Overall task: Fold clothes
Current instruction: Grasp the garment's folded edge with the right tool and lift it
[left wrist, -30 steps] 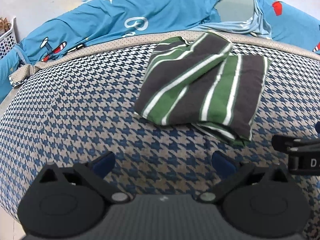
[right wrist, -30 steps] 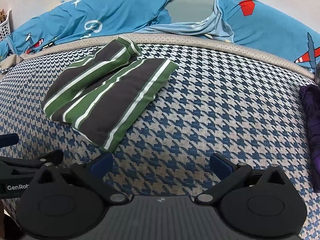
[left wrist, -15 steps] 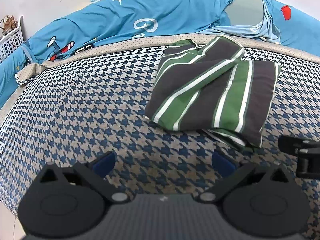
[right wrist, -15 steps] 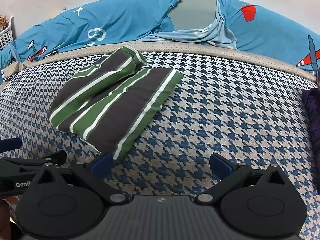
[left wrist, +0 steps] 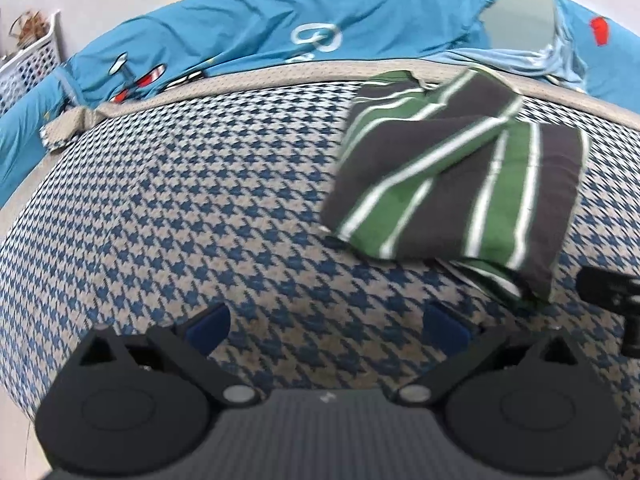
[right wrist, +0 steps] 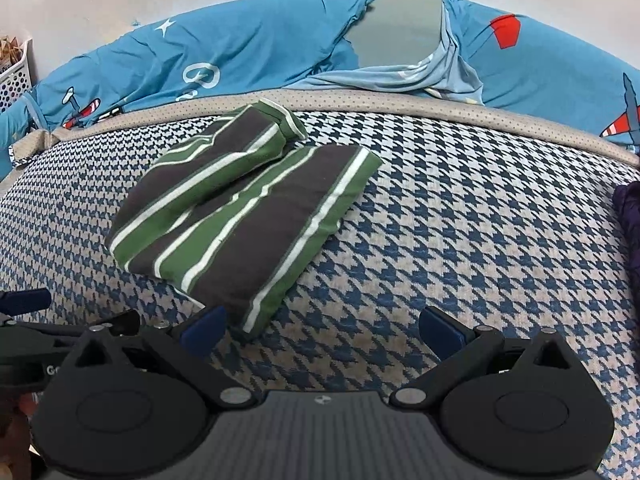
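Observation:
A green, dark grey and white striped garment [left wrist: 456, 184] [right wrist: 240, 216] lies folded into a thick rectangle on the houndstooth blanket [left wrist: 180, 220] [right wrist: 460, 220]. My left gripper [left wrist: 326, 326] hovers open in front of it and to its left, holding nothing. My right gripper [right wrist: 320, 328] is open too, its left fingertip [right wrist: 204, 326] close to the garment's near corner. Part of the right tool [left wrist: 612, 292] shows at the right edge of the left wrist view, and part of the left tool [right wrist: 44, 336] at the left of the right wrist view.
A blue airplane-print sheet [left wrist: 280, 32] [right wrist: 240, 52] is bunched along the far side against the wall. A white mesh basket [left wrist: 28, 68] stands at far left. A dark purple cloth [right wrist: 630, 232] lies at the right edge.
Both views have shifted so the folded garment sits further right and nearer to the fingertips. The garment has not moved on the blanket, and both grippers stay open.

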A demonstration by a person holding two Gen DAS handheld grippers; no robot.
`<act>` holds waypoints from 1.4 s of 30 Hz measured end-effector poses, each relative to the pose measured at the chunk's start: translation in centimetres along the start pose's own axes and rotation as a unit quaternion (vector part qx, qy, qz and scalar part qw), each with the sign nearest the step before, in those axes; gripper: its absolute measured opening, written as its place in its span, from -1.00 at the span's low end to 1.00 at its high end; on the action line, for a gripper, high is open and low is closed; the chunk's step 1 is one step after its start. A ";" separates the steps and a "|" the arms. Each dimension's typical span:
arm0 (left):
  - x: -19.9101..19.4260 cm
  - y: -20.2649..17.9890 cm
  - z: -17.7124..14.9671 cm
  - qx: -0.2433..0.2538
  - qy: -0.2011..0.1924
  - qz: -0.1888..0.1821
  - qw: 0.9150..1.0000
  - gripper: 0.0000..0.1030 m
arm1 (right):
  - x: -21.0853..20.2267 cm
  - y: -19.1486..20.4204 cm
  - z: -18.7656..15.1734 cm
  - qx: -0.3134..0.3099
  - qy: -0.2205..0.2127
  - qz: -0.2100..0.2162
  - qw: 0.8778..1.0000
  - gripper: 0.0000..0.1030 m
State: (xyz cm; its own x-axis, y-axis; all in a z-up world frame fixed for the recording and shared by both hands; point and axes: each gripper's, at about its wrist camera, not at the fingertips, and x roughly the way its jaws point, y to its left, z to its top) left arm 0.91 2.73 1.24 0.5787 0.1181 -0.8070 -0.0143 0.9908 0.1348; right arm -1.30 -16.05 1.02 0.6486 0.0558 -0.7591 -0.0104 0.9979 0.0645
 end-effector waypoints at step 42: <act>2.0 6.0 1.7 -0.111 0.025 0.035 0.993 1.00 | 6.5 3.2 6.2 0.077 -0.078 0.126 0.986 0.38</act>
State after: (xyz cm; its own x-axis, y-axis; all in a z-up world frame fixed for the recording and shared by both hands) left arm 3.39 8.84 1.40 0.5288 0.1855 -0.8282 -0.2363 0.9694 0.0662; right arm 7.55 -12.74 0.30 0.7494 0.2831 -0.5986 -0.0782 0.9355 0.3446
